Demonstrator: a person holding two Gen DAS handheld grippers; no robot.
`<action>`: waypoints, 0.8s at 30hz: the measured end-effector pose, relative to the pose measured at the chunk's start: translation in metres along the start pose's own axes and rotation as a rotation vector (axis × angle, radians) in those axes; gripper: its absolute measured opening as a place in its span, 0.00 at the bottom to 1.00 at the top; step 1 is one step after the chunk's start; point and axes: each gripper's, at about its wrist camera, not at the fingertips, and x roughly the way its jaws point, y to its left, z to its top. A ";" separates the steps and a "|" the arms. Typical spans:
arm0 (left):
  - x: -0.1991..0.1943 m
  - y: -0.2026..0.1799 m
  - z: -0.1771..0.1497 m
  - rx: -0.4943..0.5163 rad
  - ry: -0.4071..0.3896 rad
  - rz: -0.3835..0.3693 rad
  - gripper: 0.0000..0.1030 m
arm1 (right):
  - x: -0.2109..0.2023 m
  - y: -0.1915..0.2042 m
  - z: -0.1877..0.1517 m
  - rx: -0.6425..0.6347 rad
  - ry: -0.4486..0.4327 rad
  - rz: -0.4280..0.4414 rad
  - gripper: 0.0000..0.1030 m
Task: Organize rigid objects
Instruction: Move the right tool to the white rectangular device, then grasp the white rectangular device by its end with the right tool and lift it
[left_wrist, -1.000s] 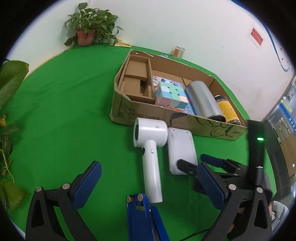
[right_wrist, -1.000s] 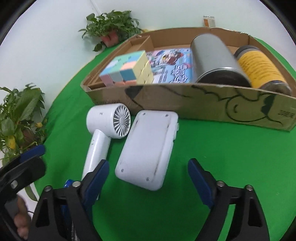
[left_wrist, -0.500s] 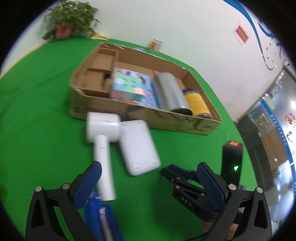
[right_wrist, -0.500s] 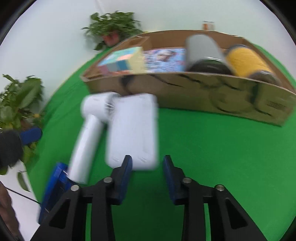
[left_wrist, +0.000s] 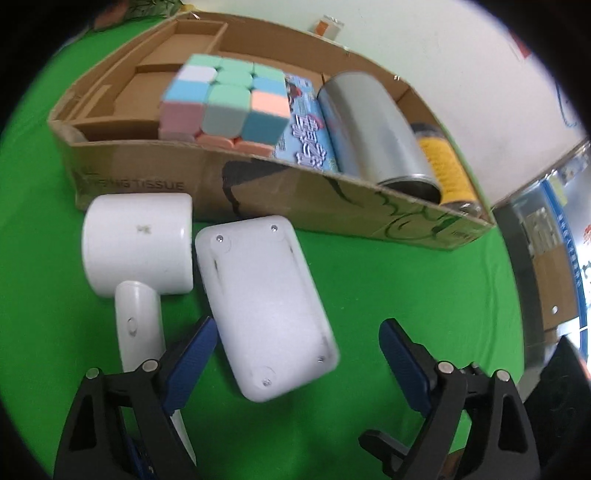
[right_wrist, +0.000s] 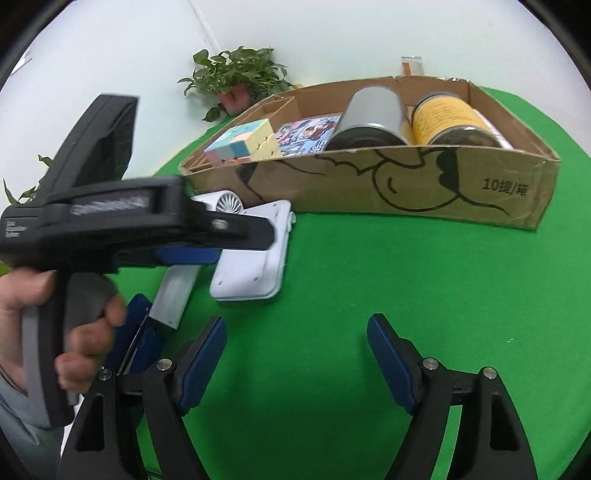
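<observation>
**Left tongs over the white case**

The left tongs (left_wrist: 297, 354), jaws just narrowing yet spread, straddle the white flat case (left_wrist: 264, 310) untouched, beside the hair dryer (left_wrist: 138, 243) before the cardboard box (left_wrist: 332, 206). The right tongs (right_wrist: 295, 354), just reopened, hang empty over the green table (right_wrist: 369, 280).

potted plant (right_wrist: 236, 79) against white wall (right_wrist: 110, 48)

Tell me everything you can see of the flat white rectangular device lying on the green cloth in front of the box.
The flat white device is a rounded-corner slab that looks like matte plastic, showing small screws and round pads near its corners. It lies flat on the green cloth, angled, just in front of the cardboard box. One long edge lies against the white hair dryer. The left gripper has been closing, its near end between the jaws, pads not yet on it.
</observation>
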 end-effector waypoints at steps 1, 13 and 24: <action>0.003 0.000 0.001 -0.007 0.005 -0.010 0.86 | -0.001 -0.001 0.002 -0.006 0.000 -0.001 0.75; 0.032 -0.025 0.005 -0.017 0.109 -0.299 0.55 | -0.007 -0.028 0.013 -0.072 0.003 -0.021 0.80; 0.038 -0.025 -0.004 -0.067 0.101 -0.299 0.53 | 0.018 -0.037 0.032 -0.195 0.055 -0.079 0.62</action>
